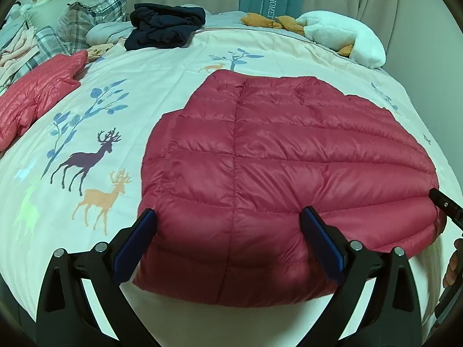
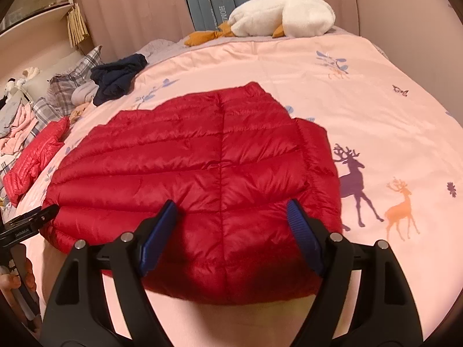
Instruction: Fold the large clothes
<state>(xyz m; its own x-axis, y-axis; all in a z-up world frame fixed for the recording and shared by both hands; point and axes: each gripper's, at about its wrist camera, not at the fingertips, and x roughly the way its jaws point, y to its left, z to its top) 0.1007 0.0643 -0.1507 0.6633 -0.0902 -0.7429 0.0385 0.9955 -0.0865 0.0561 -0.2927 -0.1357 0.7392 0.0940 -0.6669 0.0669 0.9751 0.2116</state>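
Note:
A red quilted down jacket [image 1: 283, 159] lies flat and folded on the bed, back side up; it also shows in the right wrist view [image 2: 202, 162]. My left gripper [image 1: 228, 217] is open, its blue-padded fingers spread just above the jacket's near hem, holding nothing. My right gripper [image 2: 231, 208] is open too, above the near hem at the jacket's other side, holding nothing. The right gripper's tip [image 1: 445, 205] shows at the right edge of the left wrist view. The left gripper's tip [image 2: 31, 219] shows at the left edge of the right wrist view.
The bed has a pale pink deer-print cover [image 1: 95, 133]. A second red down jacket [image 1: 34, 98] lies at the left. A dark navy garment [image 1: 165, 26], plaid pillows [image 1: 86, 17] and a white plush goose [image 2: 283, 17] lie along the far edge.

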